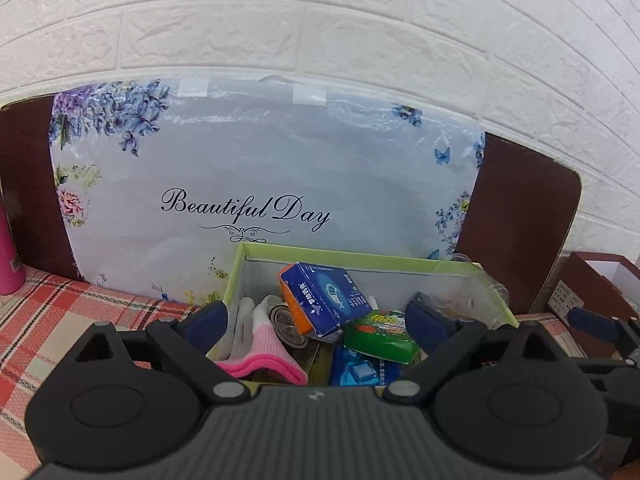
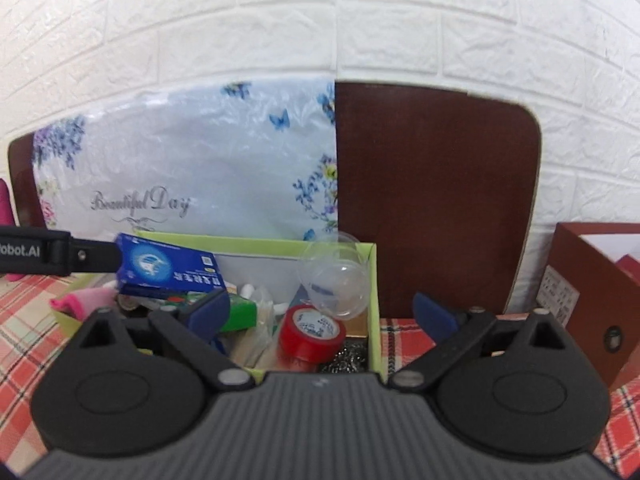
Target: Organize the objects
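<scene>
Largest in my feeds is the floral "Beautiful Day" bag (image 1: 256, 184), leaning against the white brick wall behind a light-green storage box (image 1: 360, 259) on the plaid tabletop (image 1: 60, 320).

My left gripper (image 1: 320, 322) hangs over the box with its fingers (image 1: 208, 316) spread wide apart, clamping nothing. Between them I see a blue carton (image 1: 320, 300) propped tilted on an orange packet, a green pack (image 1: 380, 336) just beside it, and a pink-cuffed glove (image 1: 260, 356) draped at the near-left rim.

My right gripper (image 2: 326, 312) is level, pointing at the box's right end. Its fingers (image 2: 434, 312) are also released wide, the left one inside the box, the right one outside over the plaid. Ahead of it lie a red tape roll (image 2: 312, 330) and a clear plastic cup (image 2: 334, 284) tipped against the right wall. A dark red box (image 2: 592, 292) stands well to the right.
</scene>
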{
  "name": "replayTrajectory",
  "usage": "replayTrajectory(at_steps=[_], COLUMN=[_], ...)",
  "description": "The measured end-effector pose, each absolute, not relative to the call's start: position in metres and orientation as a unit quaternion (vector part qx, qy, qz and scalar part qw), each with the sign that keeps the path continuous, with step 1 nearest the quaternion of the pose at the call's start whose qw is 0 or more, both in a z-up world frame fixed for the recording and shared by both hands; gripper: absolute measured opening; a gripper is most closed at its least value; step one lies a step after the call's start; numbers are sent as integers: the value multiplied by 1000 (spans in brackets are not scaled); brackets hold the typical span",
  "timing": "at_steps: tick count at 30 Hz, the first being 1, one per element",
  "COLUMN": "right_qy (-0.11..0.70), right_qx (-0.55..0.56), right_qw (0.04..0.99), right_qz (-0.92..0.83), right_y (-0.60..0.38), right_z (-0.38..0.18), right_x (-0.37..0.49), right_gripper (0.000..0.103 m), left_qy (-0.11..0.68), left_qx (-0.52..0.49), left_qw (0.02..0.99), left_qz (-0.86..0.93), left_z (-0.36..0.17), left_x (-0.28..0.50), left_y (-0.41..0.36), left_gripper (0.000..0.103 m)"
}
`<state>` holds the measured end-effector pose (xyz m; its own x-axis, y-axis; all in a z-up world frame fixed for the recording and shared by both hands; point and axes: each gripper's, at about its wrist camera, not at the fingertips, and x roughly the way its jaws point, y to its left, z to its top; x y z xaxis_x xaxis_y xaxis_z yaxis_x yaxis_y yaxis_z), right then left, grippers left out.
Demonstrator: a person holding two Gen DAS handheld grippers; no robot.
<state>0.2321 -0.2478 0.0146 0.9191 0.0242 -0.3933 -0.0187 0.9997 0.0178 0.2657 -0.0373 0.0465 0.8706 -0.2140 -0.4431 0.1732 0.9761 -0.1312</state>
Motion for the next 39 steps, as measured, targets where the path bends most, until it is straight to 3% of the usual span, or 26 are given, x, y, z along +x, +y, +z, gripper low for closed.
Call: replayTrajectory(at_steps=[7, 13, 21, 28, 39], right_qy=[185, 259, 285, 268, 268], right_qx=[2, -21, -3, -21, 8], right_qw=[982, 965, 957, 963, 963], right_qz=[27, 22, 55, 15, -6], right_y=[-249, -240, -225, -214, -226], right_z=[75, 104, 64, 20, 16], right_x=[158, 94, 30, 41, 55], right_gripper=[103, 103, 103, 103, 103], left_qy=[235, 247, 278, 286, 286], left_qx=[-37, -14, -7, 9, 0], left_qw=[965, 964, 957, 956, 956], left_qz=[-106, -98, -80, -63, -60], left_z=[72, 79, 49, 34, 30], left_x=[196, 130, 74, 76, 86], left_y=[-23, -14, -9, -21, -23], left_gripper=[99, 99, 101, 101, 101])
